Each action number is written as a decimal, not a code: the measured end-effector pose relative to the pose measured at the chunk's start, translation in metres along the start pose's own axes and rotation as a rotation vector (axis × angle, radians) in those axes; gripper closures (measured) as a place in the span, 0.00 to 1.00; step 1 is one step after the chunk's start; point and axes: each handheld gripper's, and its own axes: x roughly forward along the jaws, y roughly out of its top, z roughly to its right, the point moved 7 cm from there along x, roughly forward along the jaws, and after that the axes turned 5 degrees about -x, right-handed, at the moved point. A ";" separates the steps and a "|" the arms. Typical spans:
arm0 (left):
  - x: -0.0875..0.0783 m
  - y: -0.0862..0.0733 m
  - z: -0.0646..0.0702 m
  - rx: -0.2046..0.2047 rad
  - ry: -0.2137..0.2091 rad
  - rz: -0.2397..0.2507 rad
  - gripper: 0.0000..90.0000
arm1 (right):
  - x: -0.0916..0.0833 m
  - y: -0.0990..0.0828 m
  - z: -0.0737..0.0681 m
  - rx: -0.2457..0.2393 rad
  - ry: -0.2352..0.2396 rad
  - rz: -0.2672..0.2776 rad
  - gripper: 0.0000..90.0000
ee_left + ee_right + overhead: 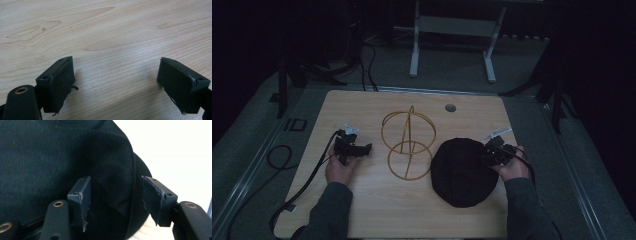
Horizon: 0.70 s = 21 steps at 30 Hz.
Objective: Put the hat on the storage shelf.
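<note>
A round black fabric hat (461,172) lies flat on the right half of the wooden table (377,210). My right gripper (488,152) is at the hat's right edge. In the right gripper view the jaws (116,179) stand wide apart, with a fold of the hat's rim (50,157) running between them; the pads do not press on it. A gold wire stand (408,145) made of two rings and an upright loop sits in the middle of the table. My left gripper (364,148) rests left of the stand, open (115,61) over bare wood.
A grey cable hole (450,107) sits near the table's far edge. A black cable (307,180) trails from the left gripper off the table's left front. On the floor beyond the table stands a white metal frame (452,45).
</note>
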 end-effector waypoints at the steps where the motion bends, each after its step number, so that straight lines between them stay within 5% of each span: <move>1: 0.000 0.000 0.000 0.000 0.000 0.000 0.16 | 0.003 0.001 0.000 -0.002 0.005 -0.012 0.48; 8: 0.000 0.000 0.000 -0.001 0.001 0.000 0.16 | 0.015 0.001 -0.001 0.002 0.034 -0.071 0.61; 17: 0.000 0.000 0.000 -0.001 0.001 0.000 0.16 | 0.020 0.003 0.001 0.007 -0.044 -0.151 0.81; 21: 0.000 0.000 0.000 -0.001 0.001 0.000 0.16 | 0.019 0.003 0.003 0.027 -0.033 -0.153 0.85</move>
